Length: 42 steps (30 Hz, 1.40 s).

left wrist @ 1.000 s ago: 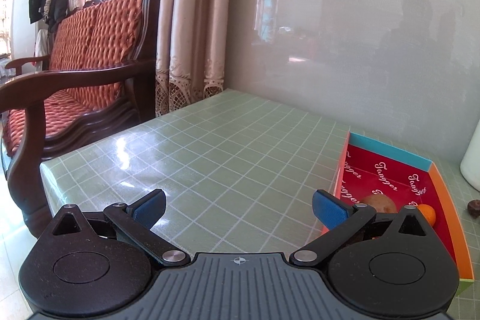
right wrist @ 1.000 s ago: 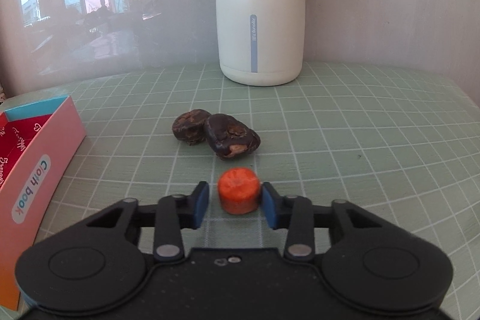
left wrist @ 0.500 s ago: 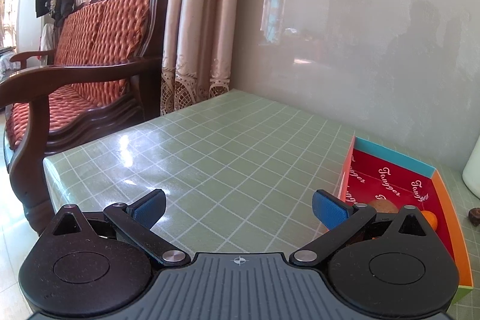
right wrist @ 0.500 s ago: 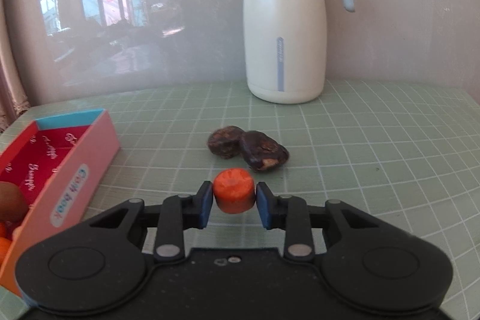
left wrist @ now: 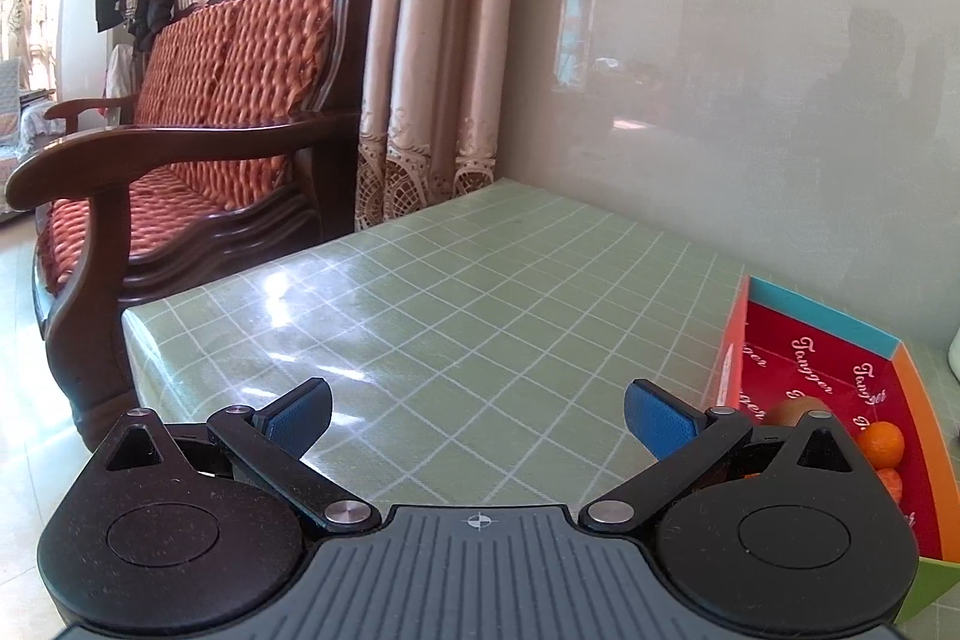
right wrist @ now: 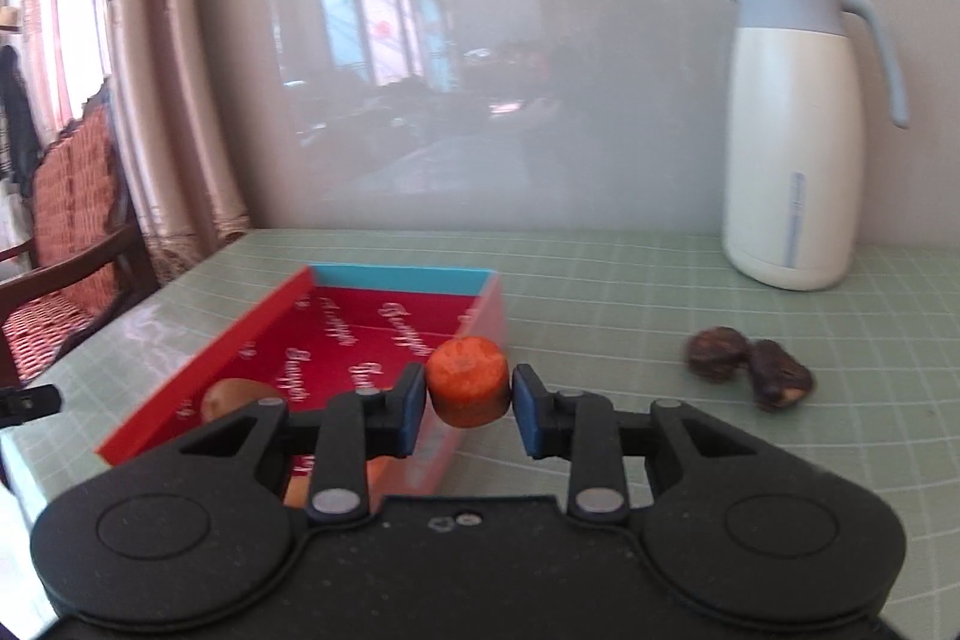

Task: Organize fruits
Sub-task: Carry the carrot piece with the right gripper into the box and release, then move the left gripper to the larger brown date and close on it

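Observation:
My right gripper [right wrist: 468, 407] is shut on a stubby orange fruit piece [right wrist: 467, 379], held in the air over the right wall of the red-lined box [right wrist: 354, 340]. In that box lie a brown kiwi [right wrist: 237, 397] and orange fruit partly hidden behind my fingers. Two dark wrinkled fruits [right wrist: 747, 365] rest on the tablecloth to the right. In the left wrist view my left gripper [left wrist: 477, 415] stands open over bare green cloth, with the box [left wrist: 822, 370] at its right holding a kiwi [left wrist: 792, 409] and small oranges [left wrist: 879, 442].
A white and pale-blue thermos jug [right wrist: 792, 130] stands at the back right by the wall. A wooden sofa with orange cushions [left wrist: 198, 124] and curtains [left wrist: 426, 40] lie beyond the table's left edge [left wrist: 240, 280]. The wall is glossy and reflective.
My right gripper lifted the orange piece off the cloth and swung left, from in front of the jug and dark fruits to above the box's wall. The left gripper barely shifted.

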Available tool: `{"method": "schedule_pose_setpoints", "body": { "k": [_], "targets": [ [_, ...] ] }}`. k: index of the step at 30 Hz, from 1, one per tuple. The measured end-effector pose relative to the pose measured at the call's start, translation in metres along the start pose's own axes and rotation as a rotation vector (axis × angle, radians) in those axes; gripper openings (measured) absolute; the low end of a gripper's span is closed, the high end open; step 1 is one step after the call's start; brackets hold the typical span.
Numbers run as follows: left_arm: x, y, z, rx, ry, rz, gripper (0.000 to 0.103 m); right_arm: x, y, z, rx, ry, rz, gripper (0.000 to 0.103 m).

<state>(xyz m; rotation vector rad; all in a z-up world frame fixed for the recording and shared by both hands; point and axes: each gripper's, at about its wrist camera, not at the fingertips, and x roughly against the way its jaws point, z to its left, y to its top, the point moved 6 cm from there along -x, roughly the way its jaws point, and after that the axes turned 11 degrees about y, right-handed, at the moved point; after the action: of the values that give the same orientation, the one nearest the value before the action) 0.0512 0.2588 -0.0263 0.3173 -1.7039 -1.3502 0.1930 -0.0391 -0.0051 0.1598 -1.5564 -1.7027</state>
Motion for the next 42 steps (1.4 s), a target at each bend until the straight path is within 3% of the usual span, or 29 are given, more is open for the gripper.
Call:
{"method": "schedule_pose_setpoints", "body": {
  "k": [15, 23, 31, 34, 35, 36, 39, 42],
  "targets": [
    [-0.011, -0.001, 0.044, 0.077, 0.054, 0.025, 0.103, -0.034, -0.011, 0.065, 0.133, 0.09, 0.102, 0.03],
    [-0.014, -0.003, 0.053, 0.091, 0.063, 0.032, 0.103, -0.047, -0.02, 0.076, 0.166, 0.084, 0.147, 0.031],
    [-0.013, -0.002, 0.047, 0.079, 0.055, 0.032, 0.103, -0.042, -0.015, 0.076, 0.172, 0.075, 0.121, 0.037],
    [-0.012, -0.002, 0.043, 0.072, 0.051, 0.033, 0.103, -0.038, -0.012, 0.074, 0.164, 0.067, 0.099, 0.056],
    [-0.011, -0.003, 0.043, 0.071, 0.05, 0.032, 0.103, -0.036, -0.01, 0.073, 0.164, 0.06, 0.087, 0.071],
    [-0.011, -0.002, 0.042, 0.071, 0.048, 0.032, 0.103, -0.033, -0.009, 0.072, 0.166, 0.052, 0.074, 0.078],
    [-0.009, -0.002, 0.038, 0.068, 0.042, 0.035, 0.103, -0.028, -0.003, 0.07, 0.18, 0.029, 0.046, 0.077],
    [-0.007, -0.002, 0.033, 0.061, 0.035, 0.03, 0.103, -0.023, 0.0, 0.064, 0.174, 0.009, 0.027, 0.083]
  ]
}}
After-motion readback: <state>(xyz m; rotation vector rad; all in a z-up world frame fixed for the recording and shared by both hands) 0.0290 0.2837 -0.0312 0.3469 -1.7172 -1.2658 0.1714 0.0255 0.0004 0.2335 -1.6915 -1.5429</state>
